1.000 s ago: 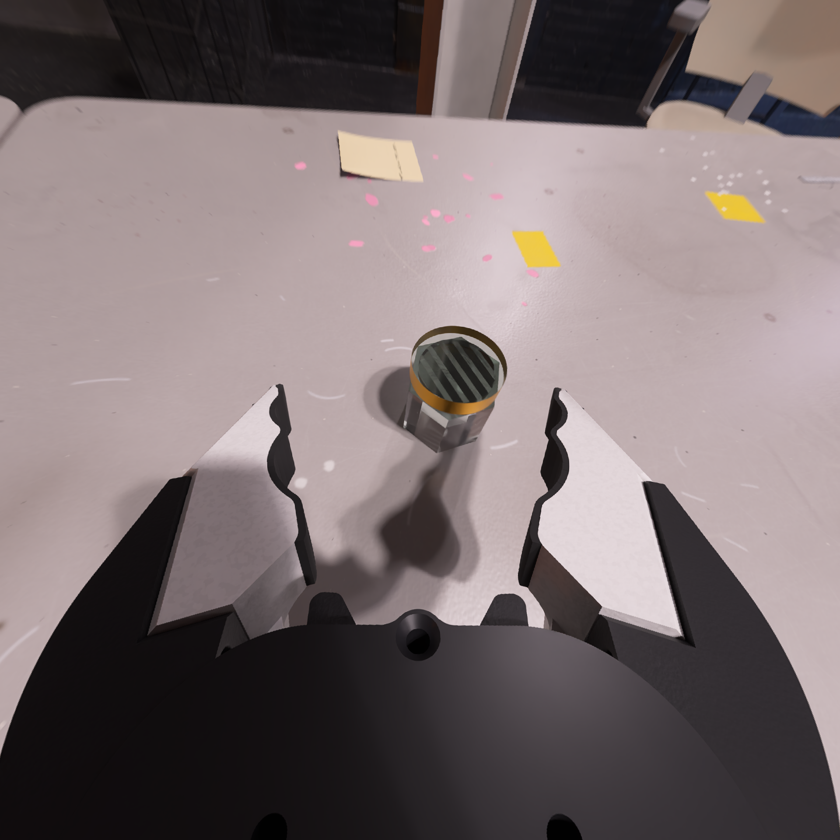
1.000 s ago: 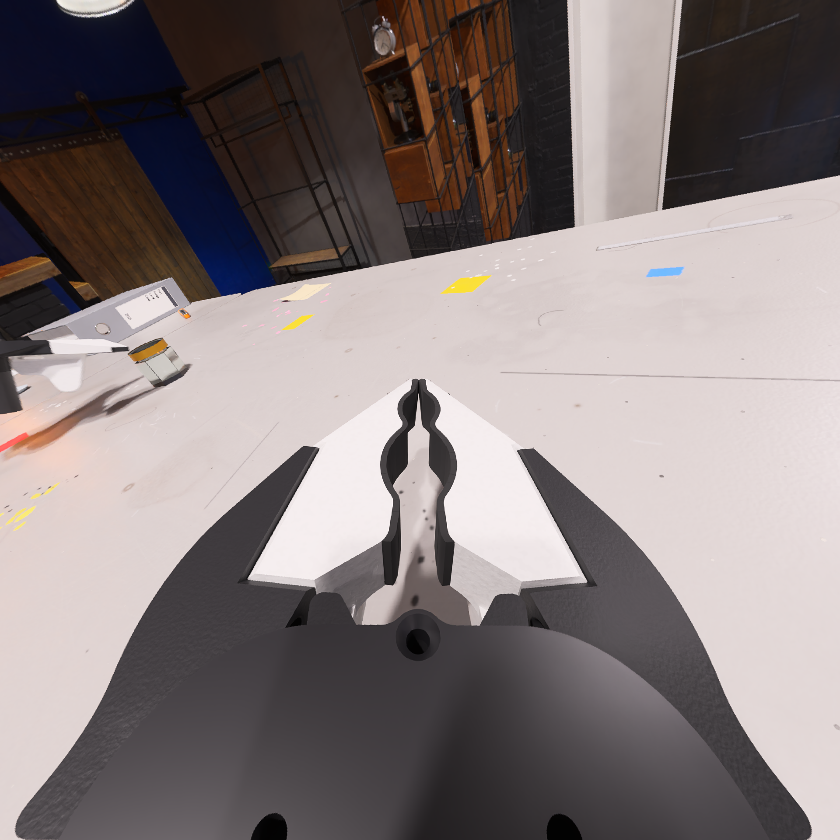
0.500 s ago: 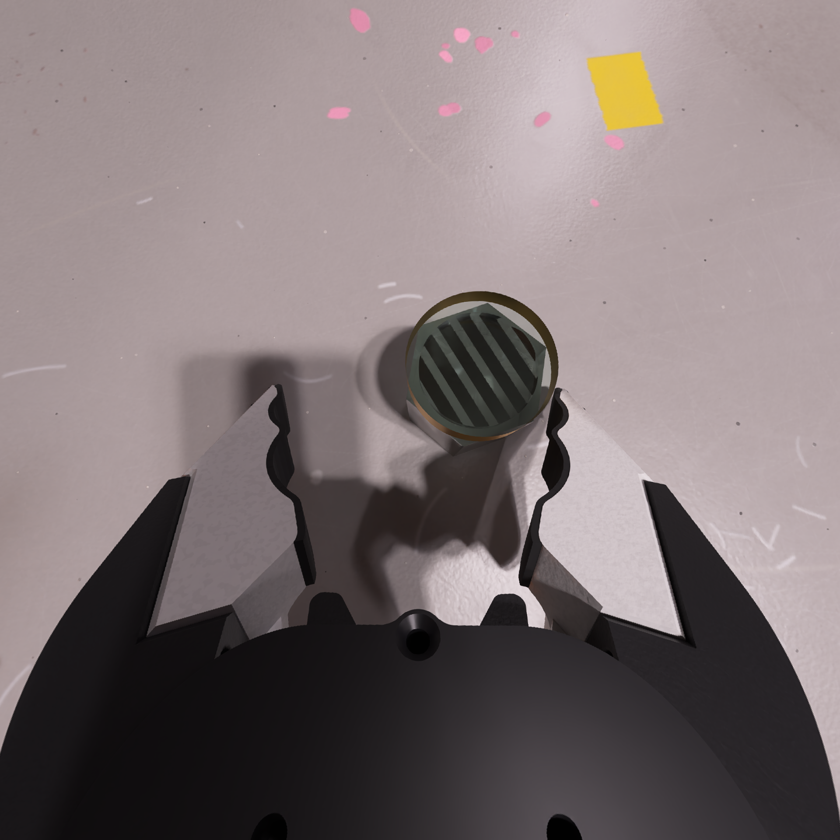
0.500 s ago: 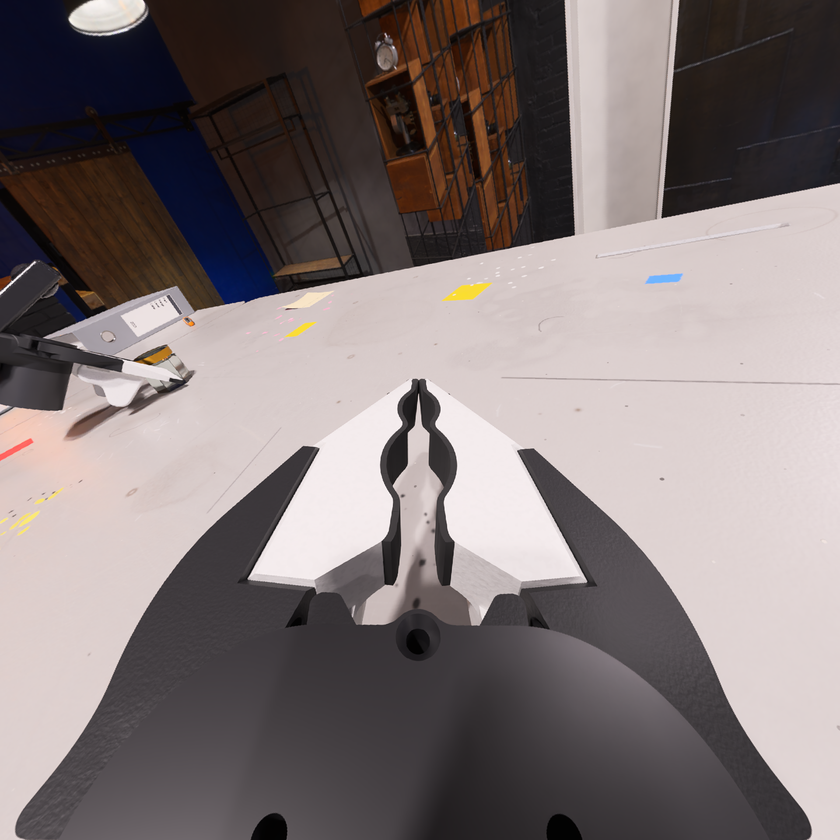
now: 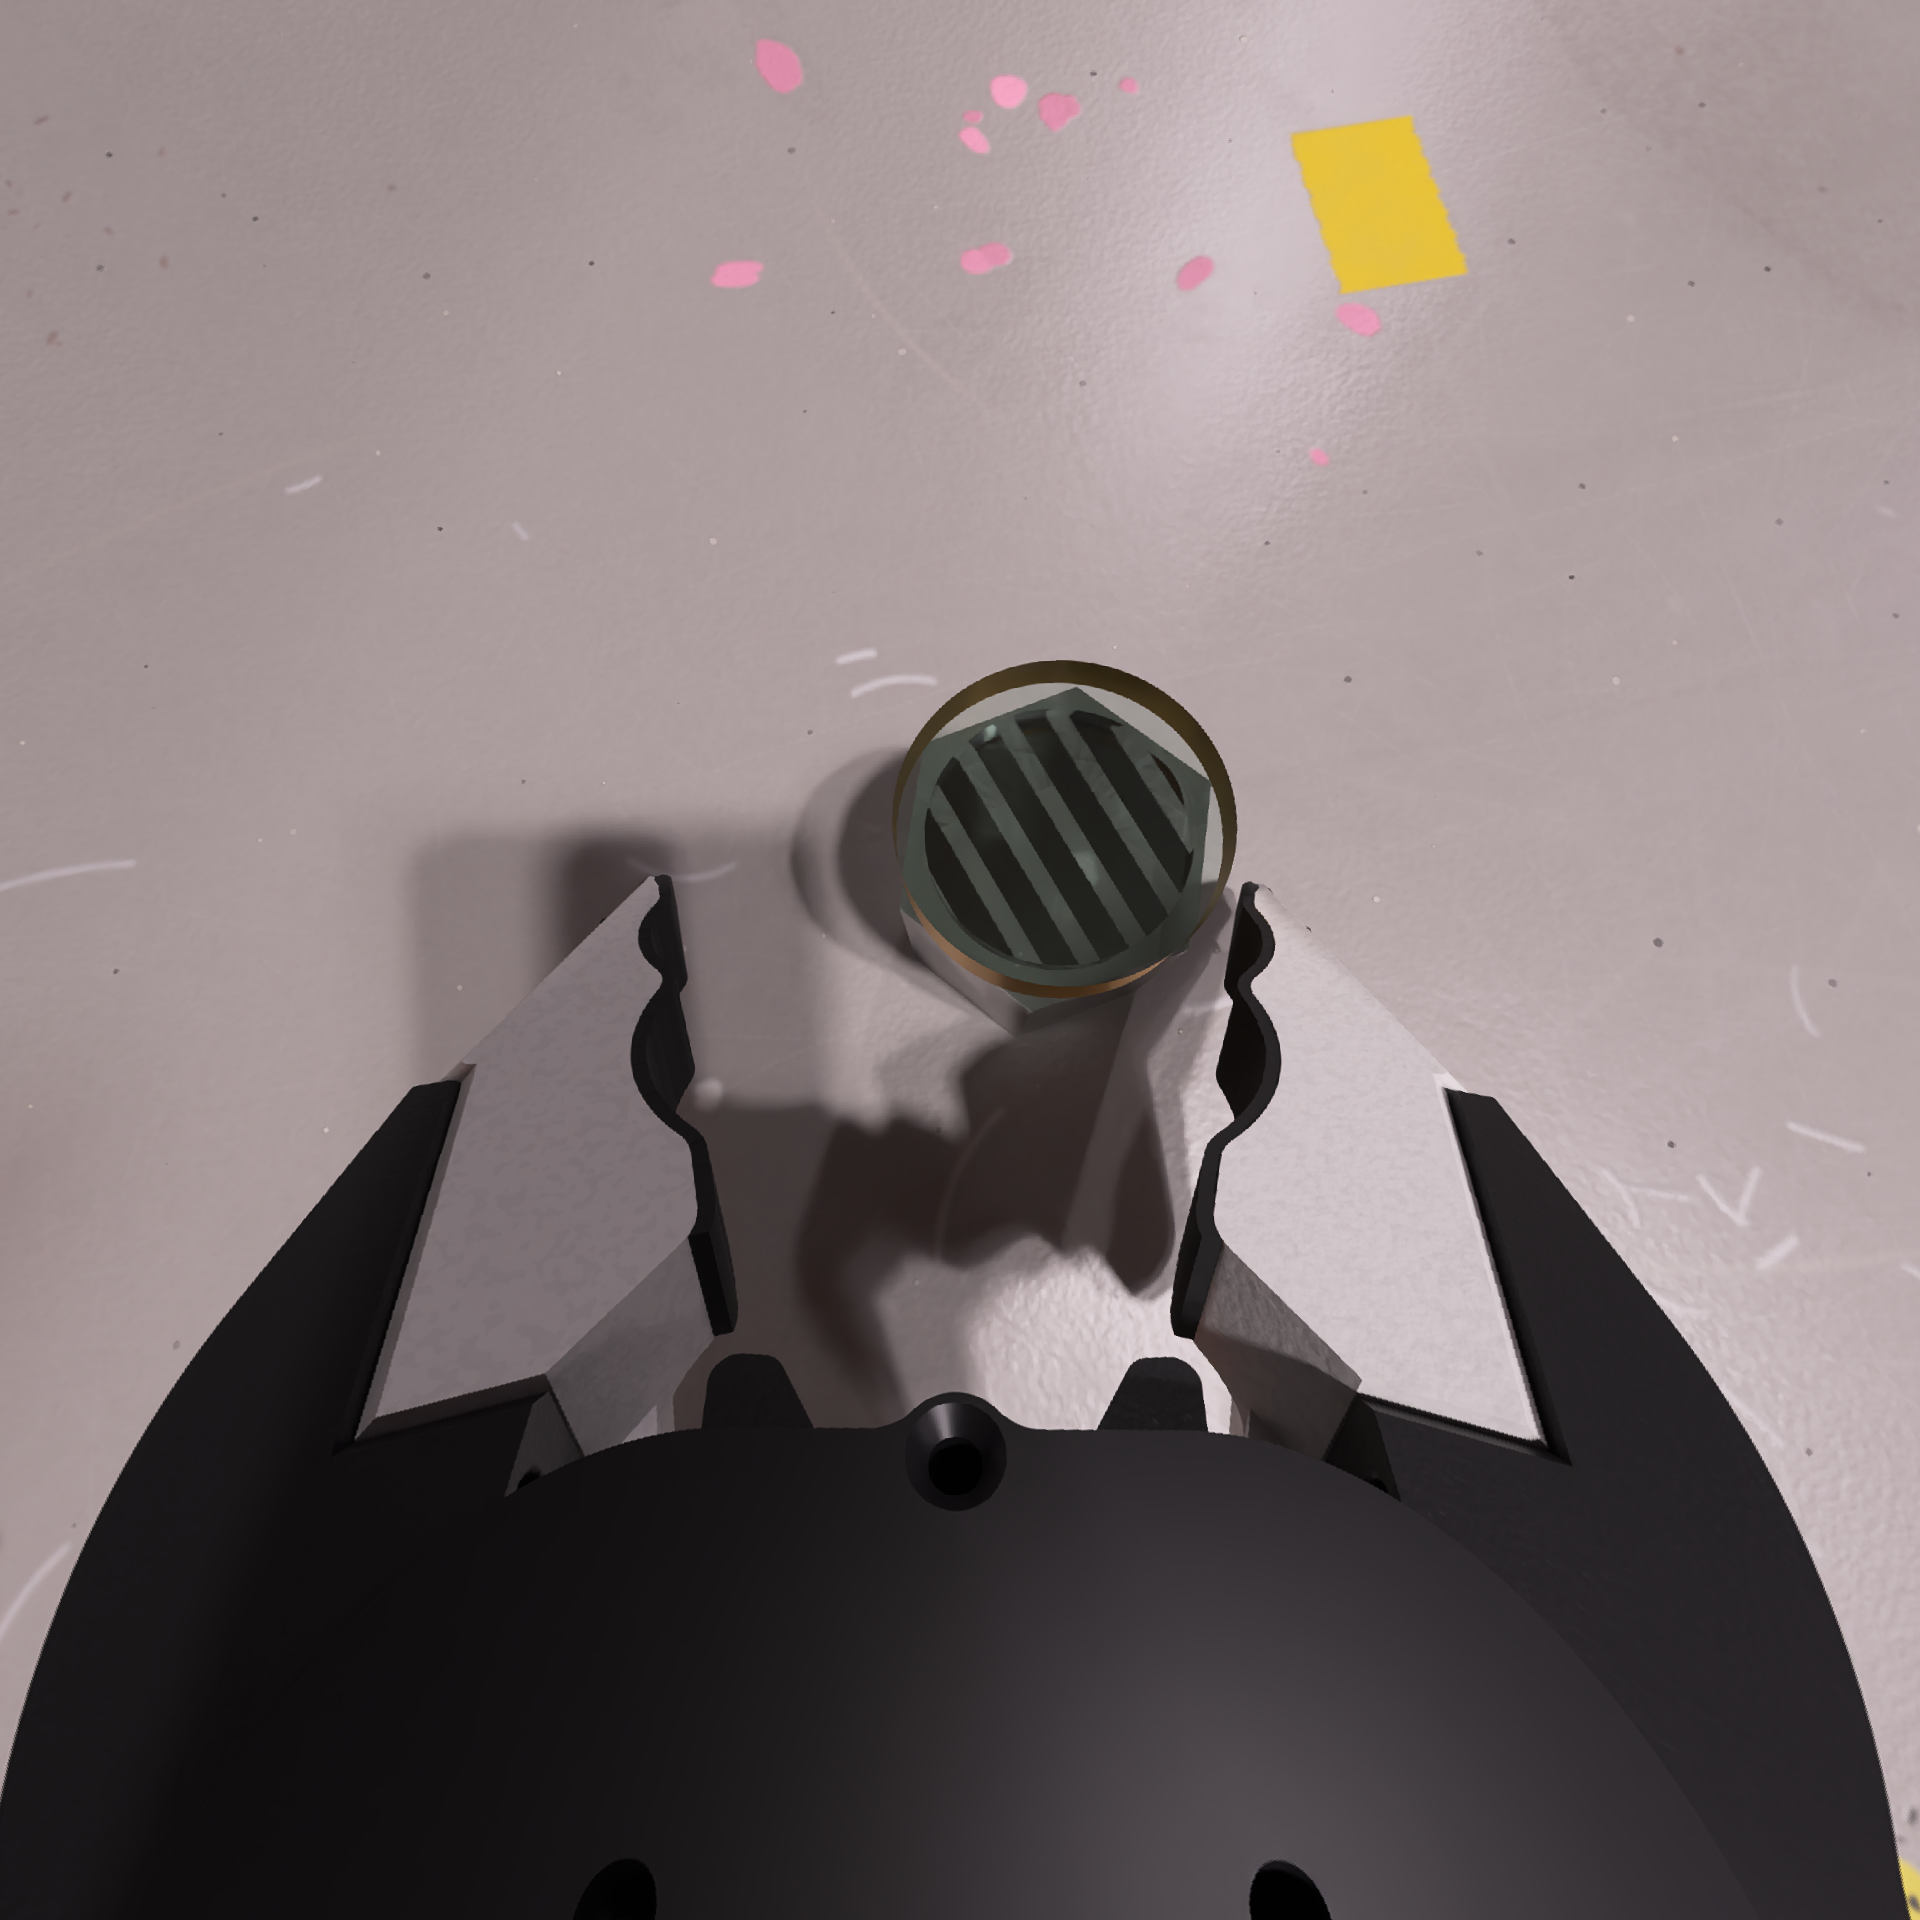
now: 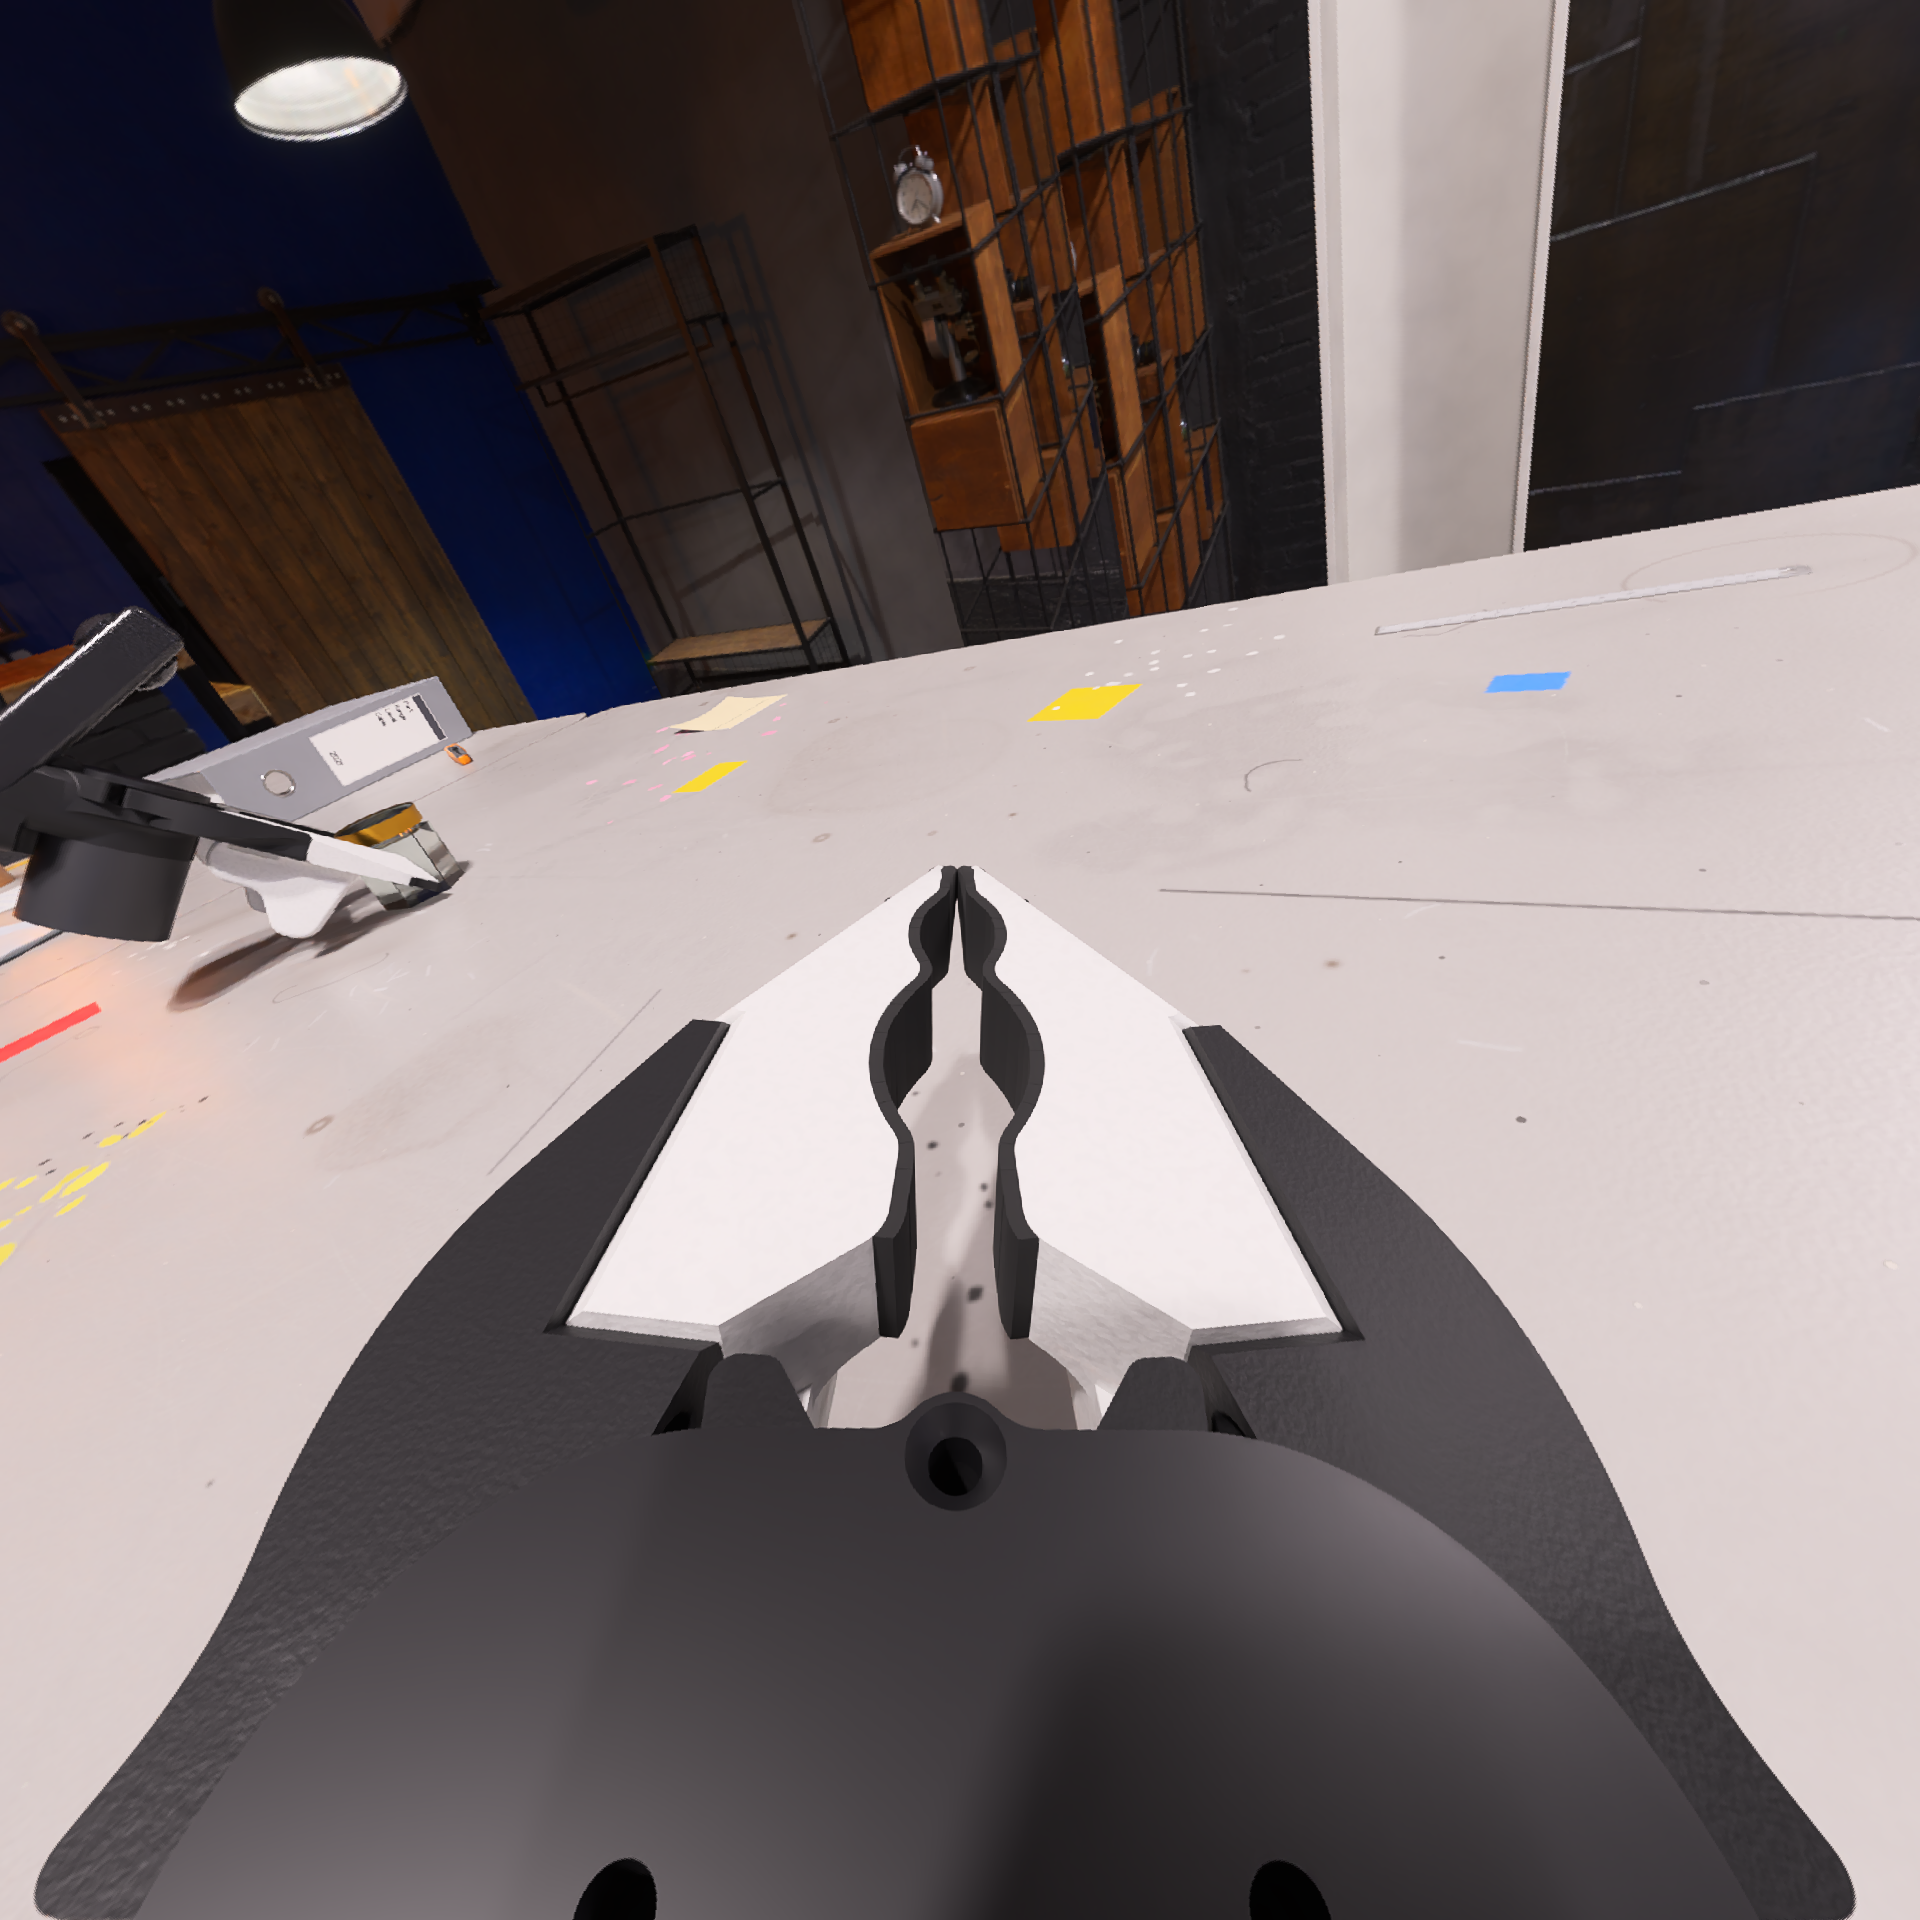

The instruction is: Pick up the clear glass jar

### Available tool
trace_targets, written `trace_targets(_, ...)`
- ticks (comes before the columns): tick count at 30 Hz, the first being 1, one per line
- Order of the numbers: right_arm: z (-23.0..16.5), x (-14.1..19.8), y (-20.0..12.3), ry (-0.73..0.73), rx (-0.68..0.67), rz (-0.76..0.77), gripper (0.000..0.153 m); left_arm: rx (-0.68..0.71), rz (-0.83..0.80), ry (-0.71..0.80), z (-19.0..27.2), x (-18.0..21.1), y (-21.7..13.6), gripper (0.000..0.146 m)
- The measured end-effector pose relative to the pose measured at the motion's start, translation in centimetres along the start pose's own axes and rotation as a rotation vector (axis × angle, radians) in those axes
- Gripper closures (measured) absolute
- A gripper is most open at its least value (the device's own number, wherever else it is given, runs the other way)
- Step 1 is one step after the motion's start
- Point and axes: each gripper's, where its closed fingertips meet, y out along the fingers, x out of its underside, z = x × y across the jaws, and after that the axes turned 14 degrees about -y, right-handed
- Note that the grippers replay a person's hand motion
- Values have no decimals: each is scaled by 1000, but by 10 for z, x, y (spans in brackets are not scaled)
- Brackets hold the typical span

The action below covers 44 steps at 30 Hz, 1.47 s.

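Observation:
The clear glass jar (image 5: 1060, 831) stands upright on the grey table, seen from above, with a gold band and a dark striped lid. My left gripper (image 5: 956, 894) is open and points down at it. The jar sits just ahead of the fingertips and right of centre, close to the right fingertip (image 5: 1252, 914). I cannot tell whether they touch. In the right wrist view the jar (image 6: 400, 831) shows far left, partly hidden by the left gripper's fingers (image 6: 353, 857). My right gripper (image 6: 956, 878) is shut and empty, low over the table (image 6: 1455, 987).
A yellow paper patch (image 5: 1377, 203) and pink flecks (image 5: 987, 258) lie beyond the jar. A grey binder (image 6: 332, 753) lies at the table's far left edge. A blue patch (image 6: 1527, 682) and yellow patches (image 6: 1081, 703) lie farther off. Shelves stand behind the table.
My left gripper moved forward and tilted down over the jar, then settled a bit closer with the jar at its right fingertip. The right gripper's view tilted up slightly.

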Motion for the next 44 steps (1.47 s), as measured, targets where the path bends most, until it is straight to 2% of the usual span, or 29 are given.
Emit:
trace_targets(15,-1,-1,0,-7,-4,5,153,53,4,12,6,0,-2,51)
trace_targets(22,-1,-1,-1,-7,-6,6,153,179,28,-15,16,-3,-9,85)
trace_targets(26,-1,-1,-1,-6,-6,6,153,232,70,-29,21,-9,-14,94)
trace_targets(35,-2,-1,-1,-1,-20,13,153,355,124,-60,46,-27,-26,94)
trace_targets(44,-4,-3,-2,0,-37,24,153,370,147,-112,45,-33,-27,94)
